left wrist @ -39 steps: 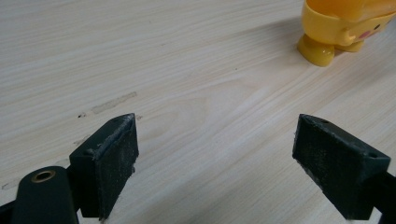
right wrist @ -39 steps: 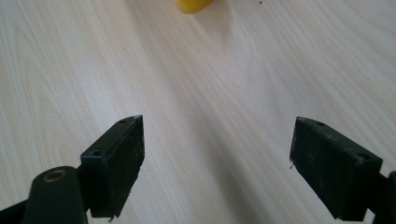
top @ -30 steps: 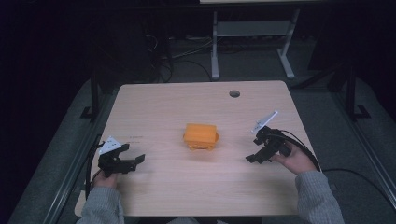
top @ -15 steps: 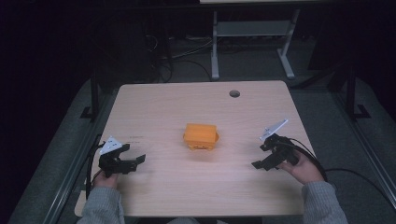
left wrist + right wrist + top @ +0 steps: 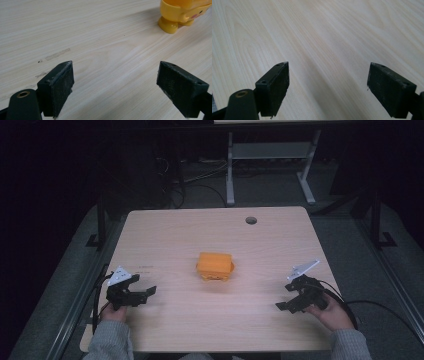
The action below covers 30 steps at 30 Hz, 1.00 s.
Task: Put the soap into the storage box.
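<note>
The left gripper holds its two black jaws wide apart, rising from the bottom edge at about 7 and 5 o'clock, with bare table between them. A brass-coloured rivet sits on the near jaw at 8 o'clock. The pale wooden table runs up the frame, a faint grey scuff on it at 9 o'clock. At 1 o'clock stands a yellow toy, cut off by the top edge, well apart from both jaws.

Left gripper, right gripper: matte black frames, each topped by a pale grey three-cornered plate. Black cables trail off both. Fingers are blocky black with scuffed pads, small screw holes, brass eyelet at base. Grey knit sleeves.
</note>
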Each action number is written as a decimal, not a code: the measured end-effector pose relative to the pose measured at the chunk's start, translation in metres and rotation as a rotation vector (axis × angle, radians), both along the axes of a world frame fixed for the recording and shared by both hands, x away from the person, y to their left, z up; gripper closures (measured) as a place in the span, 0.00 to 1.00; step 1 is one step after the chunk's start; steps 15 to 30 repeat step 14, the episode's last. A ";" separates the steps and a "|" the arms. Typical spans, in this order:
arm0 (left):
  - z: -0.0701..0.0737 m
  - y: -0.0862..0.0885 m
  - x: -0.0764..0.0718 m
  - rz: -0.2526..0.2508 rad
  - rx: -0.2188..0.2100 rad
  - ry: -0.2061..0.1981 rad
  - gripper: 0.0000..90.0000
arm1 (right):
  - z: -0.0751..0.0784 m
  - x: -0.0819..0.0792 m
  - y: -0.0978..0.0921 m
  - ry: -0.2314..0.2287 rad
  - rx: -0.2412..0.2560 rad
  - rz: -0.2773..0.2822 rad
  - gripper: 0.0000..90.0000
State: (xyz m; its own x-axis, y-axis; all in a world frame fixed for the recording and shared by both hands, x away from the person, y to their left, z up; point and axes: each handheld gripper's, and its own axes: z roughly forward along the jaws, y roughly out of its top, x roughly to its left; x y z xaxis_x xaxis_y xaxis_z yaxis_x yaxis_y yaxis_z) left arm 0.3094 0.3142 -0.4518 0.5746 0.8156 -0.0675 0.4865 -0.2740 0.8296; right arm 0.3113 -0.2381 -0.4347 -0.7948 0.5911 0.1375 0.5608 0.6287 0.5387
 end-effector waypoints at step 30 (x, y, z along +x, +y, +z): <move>0.000 -0.002 0.001 -0.002 0.001 -0.008 0.15 | -0.014 -0.046 -0.007 -0.062 0.060 -0.100 0.16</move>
